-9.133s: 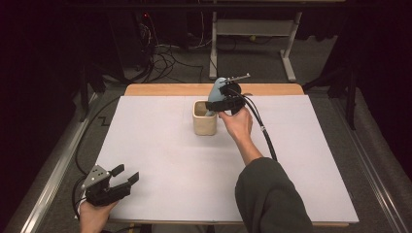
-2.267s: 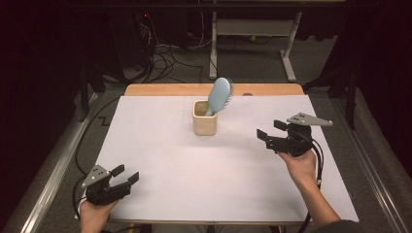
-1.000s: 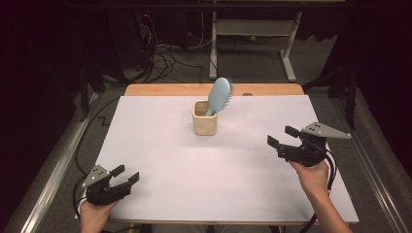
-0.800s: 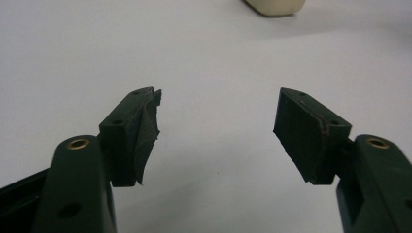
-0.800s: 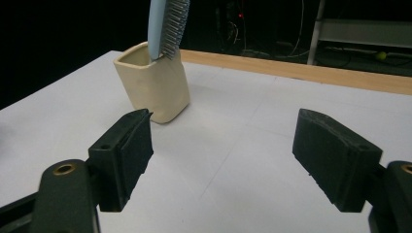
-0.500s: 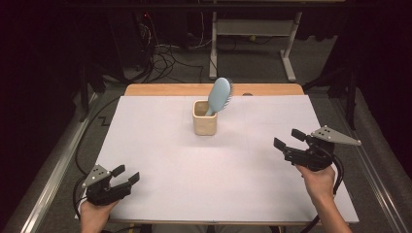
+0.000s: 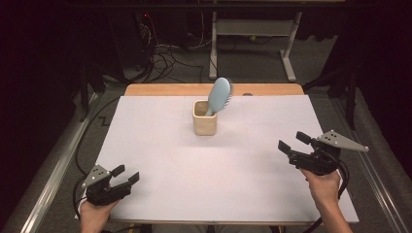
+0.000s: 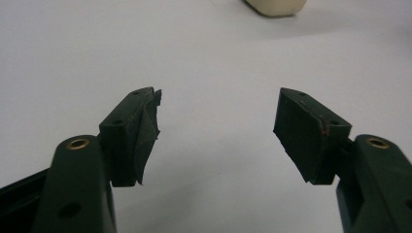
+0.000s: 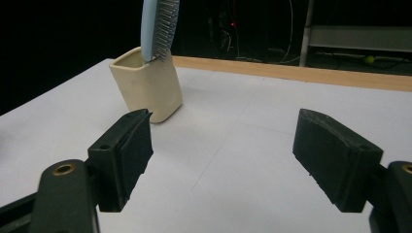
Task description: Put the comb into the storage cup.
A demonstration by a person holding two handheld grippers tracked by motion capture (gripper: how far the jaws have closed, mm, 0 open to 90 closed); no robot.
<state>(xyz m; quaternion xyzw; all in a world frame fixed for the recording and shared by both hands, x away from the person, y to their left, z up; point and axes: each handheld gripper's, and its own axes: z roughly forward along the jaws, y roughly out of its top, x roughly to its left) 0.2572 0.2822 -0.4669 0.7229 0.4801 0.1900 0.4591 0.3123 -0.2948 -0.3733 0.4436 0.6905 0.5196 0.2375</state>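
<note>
- Standing handle-down in a cream cup, a pale blue hairbrush leans toward the right, its oval head well above the rim and its bristles facing right in the high view.
- Cup and brush sit near the far middle of the table, well apart from both grippers; in the right gripper view the cup shows rounded corners and a smooth, plain wall, with the brush rising from it.
- The left gripper, held at the near left corner, has its jaws apart with nothing between them; the left gripper view shows the black pads over bare sheet.
- The right gripper, held at the near right, likewise has its jaws wide apart and empty.
- A white sheet covers the table, leaving a wooden strip bare along the far edge.
- Beyond lie grey carpet, tangled cables and a white table frame in a dark room.
- No brand, label or readable writing is visible on the cup, the brush or the sheet.
</note>
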